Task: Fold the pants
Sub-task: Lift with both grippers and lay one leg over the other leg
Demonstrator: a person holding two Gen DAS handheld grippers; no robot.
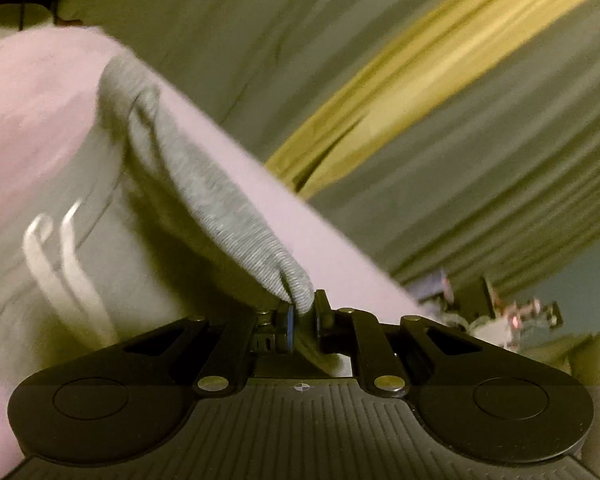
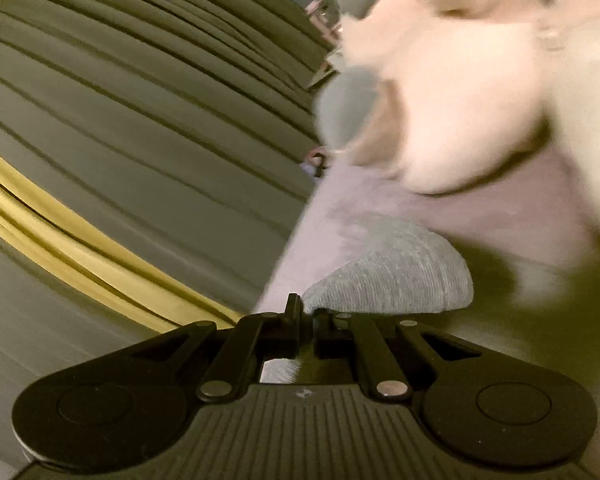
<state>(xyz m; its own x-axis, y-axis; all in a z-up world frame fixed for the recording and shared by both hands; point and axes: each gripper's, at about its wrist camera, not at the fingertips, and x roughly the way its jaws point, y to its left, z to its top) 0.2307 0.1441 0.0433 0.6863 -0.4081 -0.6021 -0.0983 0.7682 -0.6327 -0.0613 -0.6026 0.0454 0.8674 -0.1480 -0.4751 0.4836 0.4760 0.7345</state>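
My left gripper was clamped on the ribbed grey cuff of the sweatpants; my right gripper pinched the other cuff. The pale legs ran forward from both, lifted and blurred. Pleated curtains hung behind, nothing between.

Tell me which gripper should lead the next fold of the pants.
Probably neither alone. The left gripper is shut on a grey ribbed cuff, the right gripper on the other cuff. If one must lead, left: its pinch shows more clearly, though both views are blurred.
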